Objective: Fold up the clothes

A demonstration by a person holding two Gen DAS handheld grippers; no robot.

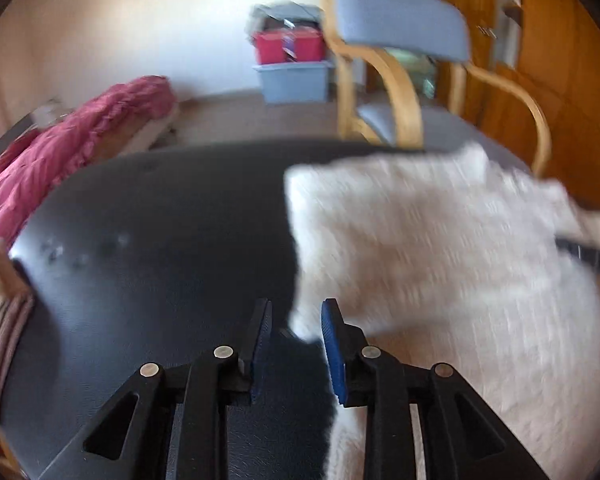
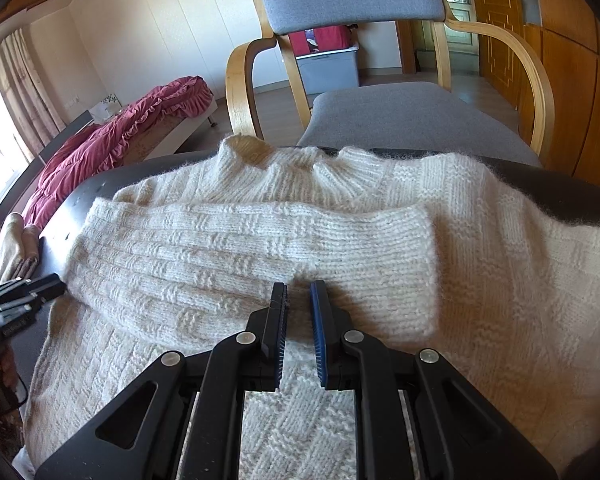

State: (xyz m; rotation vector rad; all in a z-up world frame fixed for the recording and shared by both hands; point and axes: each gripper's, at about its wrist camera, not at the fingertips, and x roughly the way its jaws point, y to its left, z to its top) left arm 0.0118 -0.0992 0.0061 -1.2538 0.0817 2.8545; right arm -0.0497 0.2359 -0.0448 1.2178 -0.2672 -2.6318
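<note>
Plainly, garment: a cream knitted sweater (image 2: 300,232) lies spread on the dark table (image 1: 160,208), neck ribbing toward the chair, one sleeve (image 2: 240,240) folded across the chest.
Handling: judged soft, thick and limp; it should drape and sag from any lifted point, stretch somewhat, and cling to itself more than slide. Not fragile, though loose yarn could snag on ridged pads.
Where to take hold: I would pinch at a doubled edge, the sleeve's cuff end or the hem's corner, where the knit gives a firm fold to bite; a single flat layer mid-panel would likely just bunch.
Left gripper (image 1: 296,344): jaws partly apart with nothing between them; it hangs over the table just beside the sweater's left edge, the view smeared by blur.
Right gripper (image 2: 299,328): jaws drawn narrow, a slim gap showing, poised over the folded sleeve on the side away from the chair; I see no yarn pinched.
Surface: the table is black, faintly textured and matte, bare left of the sweater.
Room: a wooden armchair with grey cushions (image 2: 380,112) stands just beyond the table; past the chair sit stacked storage bins (image 1: 292,64), and well to its left a bed with a crimson quilt (image 2: 120,140); wooden panelling runs to the chair's right.
</note>
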